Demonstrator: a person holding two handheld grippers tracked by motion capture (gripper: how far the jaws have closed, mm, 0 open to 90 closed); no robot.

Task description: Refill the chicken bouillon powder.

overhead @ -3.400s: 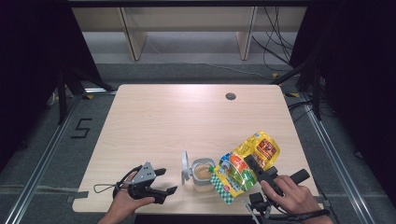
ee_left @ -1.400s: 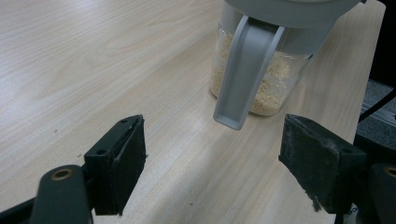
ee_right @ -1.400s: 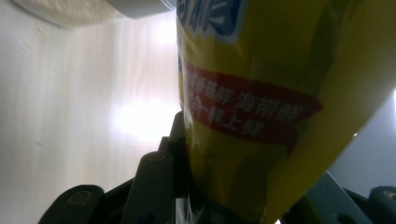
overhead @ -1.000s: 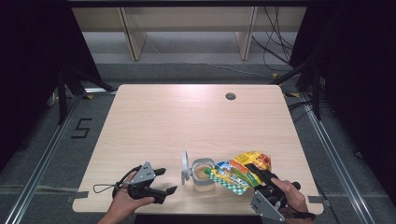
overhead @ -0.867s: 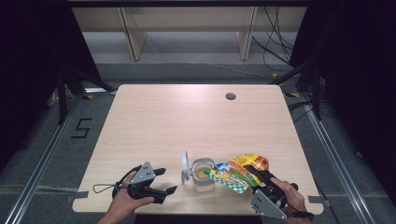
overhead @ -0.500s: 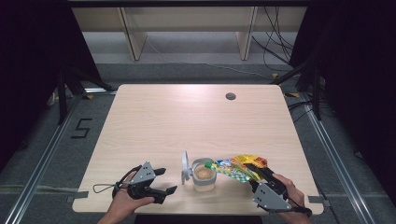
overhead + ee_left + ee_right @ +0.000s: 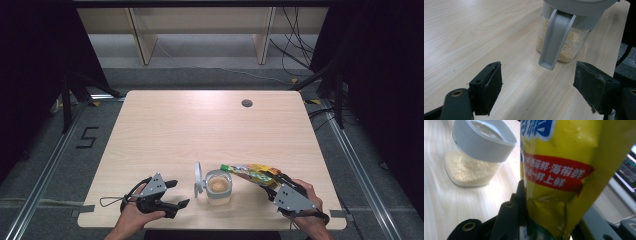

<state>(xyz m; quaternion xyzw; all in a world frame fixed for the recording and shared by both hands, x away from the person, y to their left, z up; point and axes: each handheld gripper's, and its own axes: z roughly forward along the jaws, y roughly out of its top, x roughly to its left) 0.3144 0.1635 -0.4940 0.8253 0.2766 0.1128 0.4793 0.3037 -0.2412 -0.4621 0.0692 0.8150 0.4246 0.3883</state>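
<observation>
Item 1. Jar (image 7: pixel 218 186): clear, square-shouldered, grey collar, part-filled with pale granules. Stands upright at the near edge of the worktop (image 7: pixel 200 125), between the two hands. Its grey lid (image 7: pixel 198 178) is swung open and stands on edge at the jar's left side; in the left gripper view the lid's flap hangs down in front of the glass.

Item 2. Snack bag (image 7: pixel 250 172): yellow foil with a red band and printed characters. Held by its near-right end in the right gripper (image 7: pixel 287 192), jaws clamped on the foil, as the right gripper view shows close up. Change noted: over the last few seconds the bag has gone from lying broad and flat on the worktop, right of the jar, to being lifted and tipped over, so that it now lies almost level with its far-left end reaching the jar's rim. The right hand has drawn nearer and lower as it turned.

Item 3. Left gripper (image 7: pixel 165 196): resting at the near-left of the worktop, jaws spread wide and holding nothing, pointed at the jar. Unchanged in place across the same interval.

Reading: the tilt places the bag's mouth over the open jar, which suggests pouring of contents into it is beginning or about to begin. Whether the bag's end is open, or anything is yet falling, cannot be made out at this resolution. The jar is unsupported by the left gripper; a bump from the bag could shift it.
</observation>
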